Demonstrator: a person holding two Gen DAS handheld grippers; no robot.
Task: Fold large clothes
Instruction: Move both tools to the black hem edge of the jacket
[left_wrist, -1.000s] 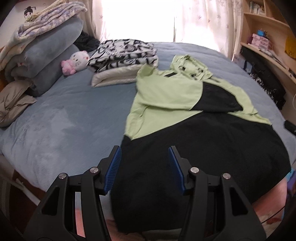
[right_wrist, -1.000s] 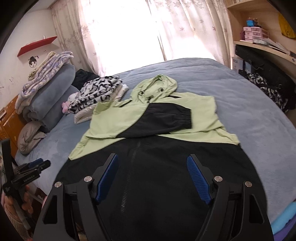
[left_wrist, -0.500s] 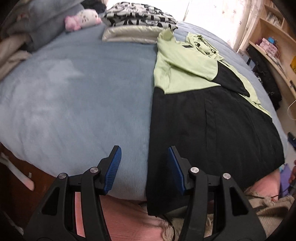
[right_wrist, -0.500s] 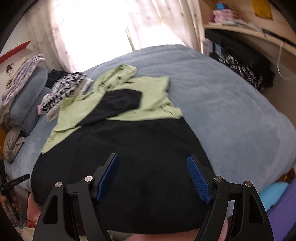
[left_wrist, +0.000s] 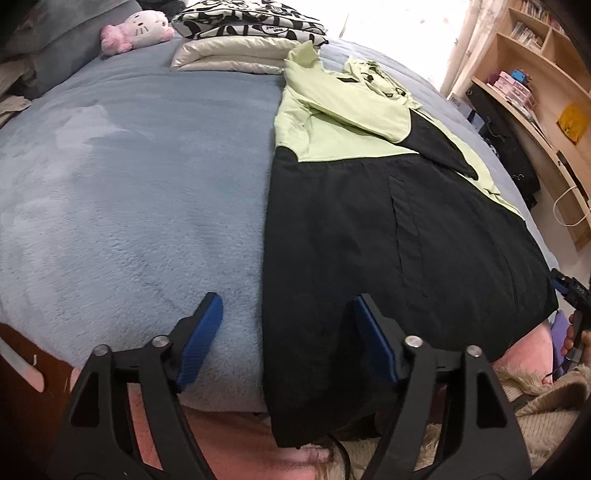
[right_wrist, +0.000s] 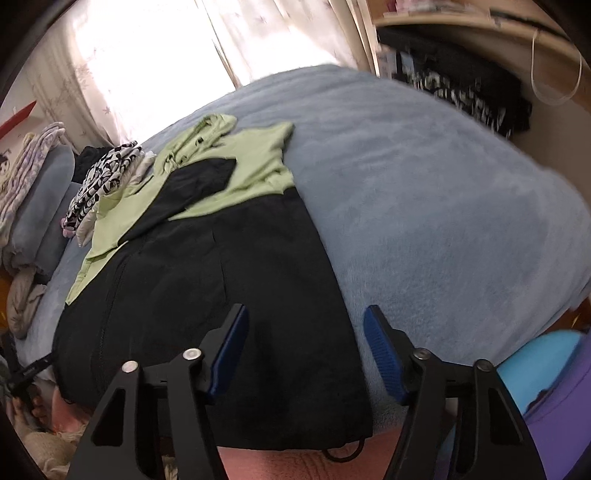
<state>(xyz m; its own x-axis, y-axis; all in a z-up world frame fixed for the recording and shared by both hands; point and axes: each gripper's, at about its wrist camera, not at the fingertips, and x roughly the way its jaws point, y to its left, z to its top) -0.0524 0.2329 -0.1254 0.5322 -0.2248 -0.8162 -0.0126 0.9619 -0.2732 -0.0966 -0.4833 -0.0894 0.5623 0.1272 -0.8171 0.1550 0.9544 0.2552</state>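
Observation:
A black and light-green hooded jacket (left_wrist: 369, 221) lies flat on the blue bed cover (left_wrist: 129, 184), sleeves folded across its chest and hem hanging over the near edge. My left gripper (left_wrist: 286, 310) hovers low over the jacket's left hem corner. Its jaws are opening, the jacket's left edge runs between them, and the pads press on nothing. My right gripper (right_wrist: 306, 317) hovers over the jacket (right_wrist: 207, 288) at its right hem corner. Its jaws are closing, with the jacket's right edge between them but not pinched.
A folded black-and-white garment on a cream one (left_wrist: 251, 40) and a pink plush toy (left_wrist: 136, 29) lie at the far side of the bed. Stacked blankets (right_wrist: 33, 177) sit far left. Wooden shelves (left_wrist: 535, 92) stand on the right. A blue and purple object (right_wrist: 546, 362) lies beside the bed.
Both grippers have come down toward the jacket's near hem, the left one to its left edge and the right one to its right edge. The left jaws widened, the right jaws narrowed.

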